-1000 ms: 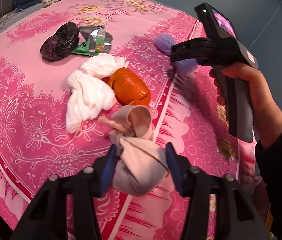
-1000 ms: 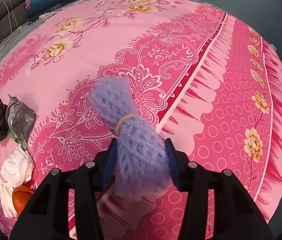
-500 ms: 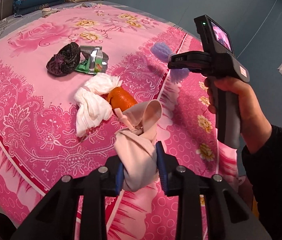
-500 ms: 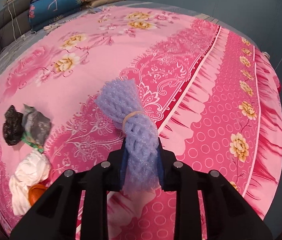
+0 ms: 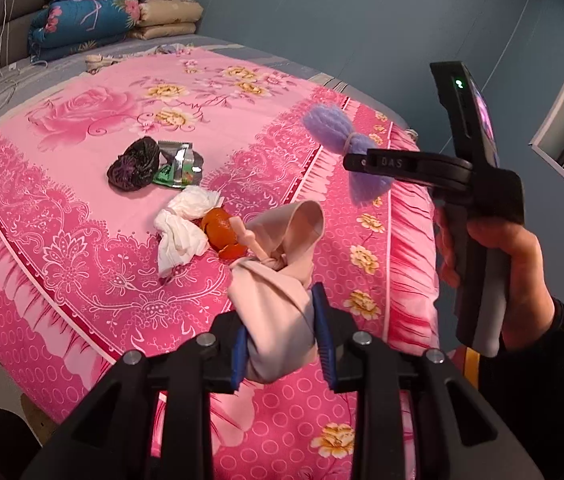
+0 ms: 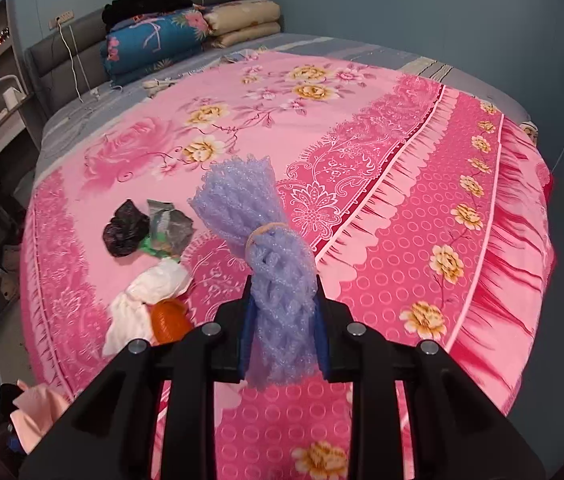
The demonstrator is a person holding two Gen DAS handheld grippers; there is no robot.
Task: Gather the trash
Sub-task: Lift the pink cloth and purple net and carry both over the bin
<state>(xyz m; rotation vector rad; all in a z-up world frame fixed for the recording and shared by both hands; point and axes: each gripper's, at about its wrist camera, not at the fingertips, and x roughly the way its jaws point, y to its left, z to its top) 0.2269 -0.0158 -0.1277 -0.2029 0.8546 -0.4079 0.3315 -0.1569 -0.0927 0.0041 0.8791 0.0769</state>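
The left gripper (image 5: 282, 332) is clenched on a knotted beige cloth bundle (image 5: 278, 312), held above the near edge of the bed's pink floral bedspread (image 5: 82, 128). The right gripper (image 6: 282, 332) grasps a lilac foam-net bundle tied with a rubber band (image 6: 270, 264), also lifted clear of the bedspread. On the bedspread lie a crumpled black plastic bag (image 5: 132, 164) touching a silver-and-green foil wrapper (image 5: 178, 164), and nearer, a crumpled white tissue (image 5: 184, 228) touching a piece of orange peel (image 5: 220, 228).

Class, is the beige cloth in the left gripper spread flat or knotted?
Knotted: the beige cloth twists into a knot above the left gripper, its loose end flaring open.
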